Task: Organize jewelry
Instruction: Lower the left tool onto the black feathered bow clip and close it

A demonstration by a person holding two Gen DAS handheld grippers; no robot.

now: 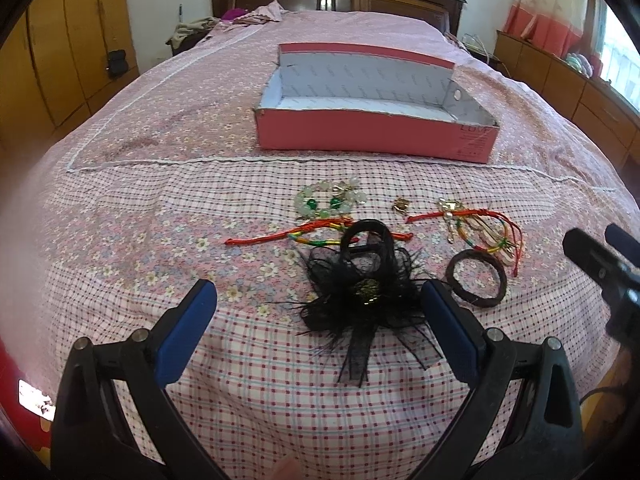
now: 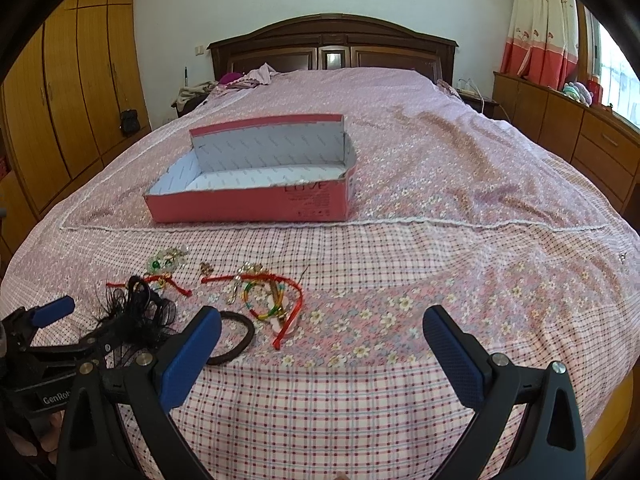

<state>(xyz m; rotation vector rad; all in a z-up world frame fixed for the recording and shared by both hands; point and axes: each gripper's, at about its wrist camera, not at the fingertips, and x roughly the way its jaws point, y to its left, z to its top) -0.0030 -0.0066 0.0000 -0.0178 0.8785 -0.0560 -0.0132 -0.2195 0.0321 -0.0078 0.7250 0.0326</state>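
Left wrist view: the left gripper (image 1: 318, 312) is spread wide and empty, its jaws either side of a black feather clip (image 1: 360, 284). Just past the right jaw lies a dark bangle (image 1: 477, 280); beads (image 1: 326, 200), red cords (image 1: 320, 232) and the pink box (image 1: 376, 128) lie ahead.

Right wrist view: the right gripper (image 2: 322, 340) gapes empty over the bedspread (image 2: 400, 400); the jewelry lies beyond its left jaw, the box farther ahead.

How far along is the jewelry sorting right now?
Nothing is done yet: the pink box looks empty. Both the left gripper and right gripper are open, holding nothing. The black feather hair clip, bead bracelet, red cords and dark bangle remain on the bedspread.
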